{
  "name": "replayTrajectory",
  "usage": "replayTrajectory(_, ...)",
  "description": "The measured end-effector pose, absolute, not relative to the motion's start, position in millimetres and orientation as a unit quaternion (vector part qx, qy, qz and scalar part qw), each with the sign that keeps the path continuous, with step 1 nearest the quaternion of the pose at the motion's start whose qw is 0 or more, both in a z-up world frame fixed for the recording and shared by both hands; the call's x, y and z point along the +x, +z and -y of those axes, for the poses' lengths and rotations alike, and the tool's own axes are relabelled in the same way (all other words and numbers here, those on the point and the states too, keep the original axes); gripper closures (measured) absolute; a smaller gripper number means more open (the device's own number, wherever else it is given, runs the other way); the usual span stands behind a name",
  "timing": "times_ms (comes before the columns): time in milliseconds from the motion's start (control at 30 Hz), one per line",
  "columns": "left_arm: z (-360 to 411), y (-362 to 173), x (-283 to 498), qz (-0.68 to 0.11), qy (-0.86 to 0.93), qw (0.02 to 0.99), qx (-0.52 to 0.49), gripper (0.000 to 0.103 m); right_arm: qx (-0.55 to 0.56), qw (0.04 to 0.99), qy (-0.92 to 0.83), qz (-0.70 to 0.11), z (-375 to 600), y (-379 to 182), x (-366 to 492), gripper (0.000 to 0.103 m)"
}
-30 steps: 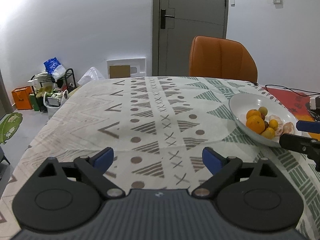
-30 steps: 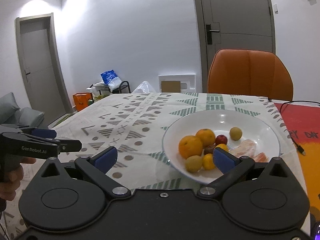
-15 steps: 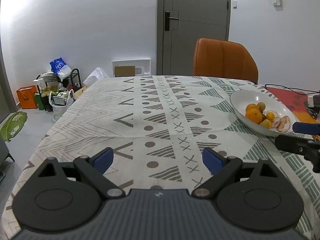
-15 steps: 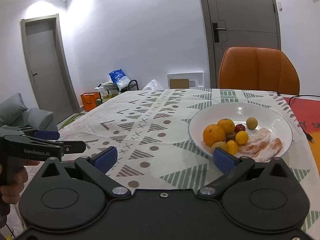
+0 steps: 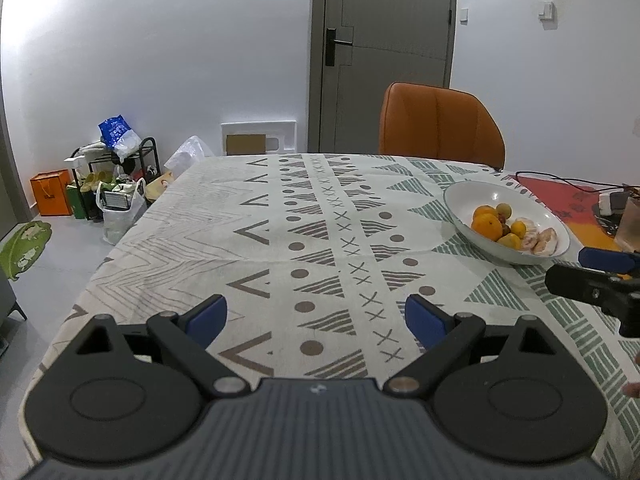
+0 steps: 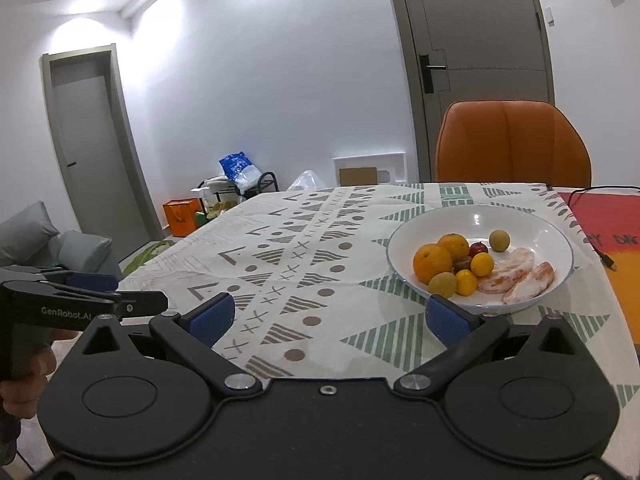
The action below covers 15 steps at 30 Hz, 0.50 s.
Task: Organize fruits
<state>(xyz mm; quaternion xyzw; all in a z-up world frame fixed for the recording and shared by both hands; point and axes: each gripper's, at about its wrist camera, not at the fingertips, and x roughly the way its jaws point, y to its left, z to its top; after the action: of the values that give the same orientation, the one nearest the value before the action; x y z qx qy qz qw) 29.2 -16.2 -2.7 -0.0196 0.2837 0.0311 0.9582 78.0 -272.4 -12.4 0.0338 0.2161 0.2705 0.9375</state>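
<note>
Reading "GenRobot.AI" — left gripper, jaws apart — near fruit bowl.

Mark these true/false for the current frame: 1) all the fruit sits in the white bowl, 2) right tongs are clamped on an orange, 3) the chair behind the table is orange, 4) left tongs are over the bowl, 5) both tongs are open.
1) True. Every fruit in view, such as the large orange and the peeled segments, lies in the white bowl.
2) False. The right tongs are open and empty, short of the bowl.
3) True. The chair is orange.
4) False. The left tongs hang over bare tablecloth; the bowl lies off to their right.
5) True. Both pairs stand wide apart, holding nothing.
</note>
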Motion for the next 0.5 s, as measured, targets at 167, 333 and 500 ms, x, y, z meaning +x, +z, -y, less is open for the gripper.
replayTrajectory(167, 13, 2, 19, -0.279, 0.037, 0.959, -0.024, 0.008, 0.044, 0.942, 0.251, -0.218, 274, -10, 70, 0.000)
replayTrajectory(333, 10, 4, 10, -0.274, 0.042, 0.960, -0.030, 0.008, 0.054, 0.940, 0.256, -0.218, 276, -5, 60, 0.000)
replayTrajectory(500, 7, 4, 4, -0.282, 0.035, 0.958, -0.040, 0.008, 0.050, 0.944, 0.253, -0.207, 276, 2, 49, 0.000)
